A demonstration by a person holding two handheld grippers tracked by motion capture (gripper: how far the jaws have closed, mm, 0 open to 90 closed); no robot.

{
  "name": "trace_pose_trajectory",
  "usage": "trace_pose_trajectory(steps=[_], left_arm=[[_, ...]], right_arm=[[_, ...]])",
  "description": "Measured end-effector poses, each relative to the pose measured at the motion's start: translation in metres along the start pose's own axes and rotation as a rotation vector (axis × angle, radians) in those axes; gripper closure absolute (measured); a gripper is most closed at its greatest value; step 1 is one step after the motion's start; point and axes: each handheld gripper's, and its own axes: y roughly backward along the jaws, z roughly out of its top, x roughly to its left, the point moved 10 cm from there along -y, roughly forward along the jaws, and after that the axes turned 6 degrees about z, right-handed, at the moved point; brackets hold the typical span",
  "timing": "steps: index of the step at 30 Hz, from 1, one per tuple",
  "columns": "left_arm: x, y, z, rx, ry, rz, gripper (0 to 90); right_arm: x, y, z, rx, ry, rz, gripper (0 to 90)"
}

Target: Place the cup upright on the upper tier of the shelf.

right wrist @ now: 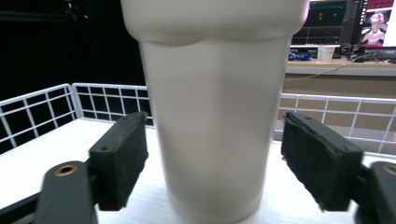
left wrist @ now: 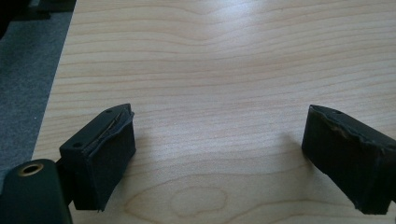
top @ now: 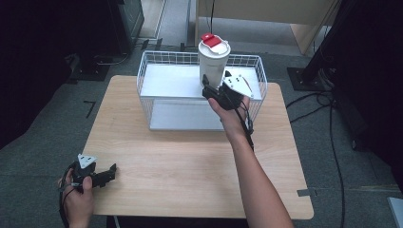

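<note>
A tall white cup (top: 213, 64) with a red-and-white lid stands upright on the white floor of a wire basket (top: 141, 78). My right gripper (top: 212, 86) reaches over the basket's front rim and straddles the lower half of the cup. In the right gripper view the cup (right wrist: 215, 121) sits between the two black pads, with a thin gap on each side, so the right gripper (right wrist: 212, 163) is open. My left gripper (top: 112, 172) rests near the table's front left corner. In the left gripper view the left gripper (left wrist: 219, 154) is open wide over bare wood.
The white wire basket sits at the back middle of the wooden table (top: 190, 161). Grey carpet, cables and dark stands surround the table. A desk with monitors (right wrist: 345, 18) is behind the basket in the right gripper view.
</note>
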Motion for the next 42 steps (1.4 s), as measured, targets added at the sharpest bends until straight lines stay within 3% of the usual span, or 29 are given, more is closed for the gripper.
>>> trace_pose_trajectory(steps=[5,12,18,26,42], left_arm=[[0.000,0.000,0.000,0.000,-0.002,0.001,10.1],[0.000,0.000,0.000,-0.001,0.001,0.000,10.2],[0.000,0.000,0.000,0.001,-0.003,0.001,10.2],[0.000,0.000,0.000,-0.002,0.001,0.001,10.2],[0.000,0.000,0.000,0.001,0.000,0.000,10.2]], right_arm=[[-0.002,0.015,-0.002,-0.001,0.009,0.016,14.5],[-0.009,0.038,-0.008,-0.006,0.018,0.018,13.4],[-0.021,0.063,-0.022,0.012,0.026,0.019,10.7],[-0.040,0.102,-0.047,0.030,0.031,-0.005,9.5],[-0.078,0.157,-0.107,0.109,0.006,-0.059,9.5]])
